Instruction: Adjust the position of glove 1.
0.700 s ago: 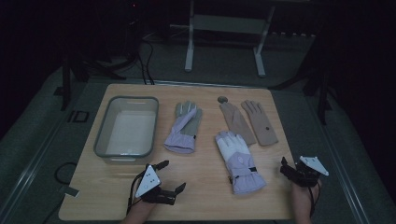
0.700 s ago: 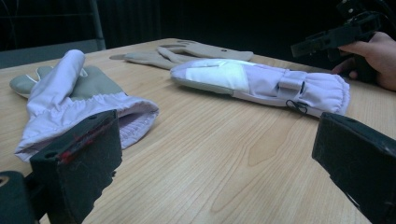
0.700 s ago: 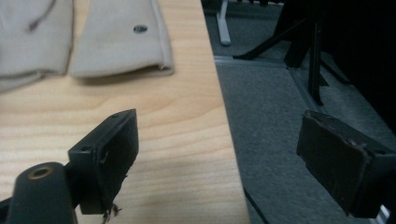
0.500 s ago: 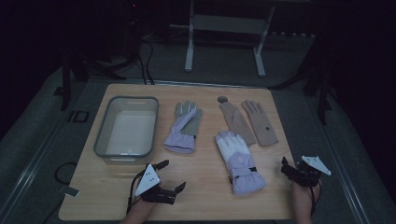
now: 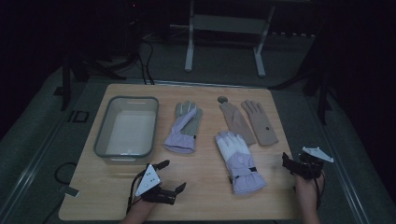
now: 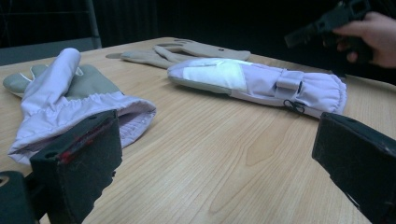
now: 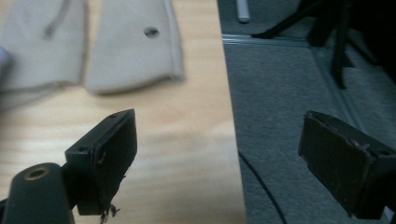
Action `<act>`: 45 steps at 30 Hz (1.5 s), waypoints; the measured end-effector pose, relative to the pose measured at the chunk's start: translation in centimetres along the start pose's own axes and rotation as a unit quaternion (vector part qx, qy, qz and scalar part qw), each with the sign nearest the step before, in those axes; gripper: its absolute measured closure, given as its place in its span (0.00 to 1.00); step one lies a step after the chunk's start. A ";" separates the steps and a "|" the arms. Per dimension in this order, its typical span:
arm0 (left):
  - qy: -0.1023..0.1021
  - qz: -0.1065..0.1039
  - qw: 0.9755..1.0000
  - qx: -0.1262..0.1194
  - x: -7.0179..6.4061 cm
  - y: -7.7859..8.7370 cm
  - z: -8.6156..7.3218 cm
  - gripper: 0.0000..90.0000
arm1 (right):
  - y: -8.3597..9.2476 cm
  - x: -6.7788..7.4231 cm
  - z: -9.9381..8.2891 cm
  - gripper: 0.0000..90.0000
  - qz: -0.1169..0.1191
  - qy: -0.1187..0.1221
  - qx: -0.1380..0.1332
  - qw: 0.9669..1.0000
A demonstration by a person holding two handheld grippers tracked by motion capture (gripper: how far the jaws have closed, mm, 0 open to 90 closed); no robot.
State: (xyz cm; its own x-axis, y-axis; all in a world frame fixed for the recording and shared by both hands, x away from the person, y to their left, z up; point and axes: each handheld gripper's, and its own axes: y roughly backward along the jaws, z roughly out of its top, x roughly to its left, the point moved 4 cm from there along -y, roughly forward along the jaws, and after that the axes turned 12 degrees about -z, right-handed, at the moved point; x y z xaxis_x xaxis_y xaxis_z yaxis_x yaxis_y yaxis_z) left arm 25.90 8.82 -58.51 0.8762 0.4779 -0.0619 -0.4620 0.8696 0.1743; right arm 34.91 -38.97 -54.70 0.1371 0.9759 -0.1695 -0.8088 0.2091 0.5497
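Several gloves lie flat on the wooden table (image 5: pixel 201 200). A lavender glove with a grey palm (image 5: pixel 183 127) (image 6: pixel 70 100) lies at the centre. A white and lavender padded glove (image 5: pixel 239 161) (image 6: pixel 257 81) lies right of it. Two beige gloves (image 5: pixel 236 122) (image 5: pixel 260 122) (image 7: pixel 130 46) lie at the back right. My left gripper (image 5: pixel 172 176) (image 6: pixel 215 140) hovers low over the front left of the table, open, with bare wood between its jaws. My right gripper (image 5: pixel 287 164) (image 7: pixel 222 135) is open over the table's right edge, holding nothing.
A clear plastic bin (image 5: pixel 103 140) stands at the left of the table, with nothing in it that I can see. Grey carpet (image 7: pixel 289 84) and a thin cable (image 7: pixel 261 186) lie beyond the right edge. A metal stand (image 5: pixel 224 28) rises behind the table.
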 end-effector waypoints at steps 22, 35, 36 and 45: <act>0.000 -0.001 1.000 0.000 0.0 0.0 0.0 0.02 | 3.8 5.6 10.6 0.15 0.069 0.068 -0.064 0.993; 0.004 -0.002 1.000 -0.002 0.1 0.0 0.0 0.02 | 4.3 11.7 13.2 0.15 0.153 0.117 -0.071 0.979; 0.005 -0.002 1.000 -0.003 0.1 0.0 0.0 0.02 | 4.3 12.3 13.4 0.15 0.162 0.122 -0.071 0.977; 0.007 -0.002 1.000 -0.003 0.1 0.0 0.0 0.02 | 4.2 16.6 14.7 0.14 0.208 0.122 -0.060 0.969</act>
State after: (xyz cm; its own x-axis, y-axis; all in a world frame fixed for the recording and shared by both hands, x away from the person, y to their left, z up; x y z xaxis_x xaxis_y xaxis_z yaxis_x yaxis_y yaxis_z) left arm 25.97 8.91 -58.51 0.8766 0.4753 -0.0756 -0.4585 0.8726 0.1686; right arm 42.17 -20.98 -43.18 -0.3427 0.9273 -0.1507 -0.8272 -0.2218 0.5162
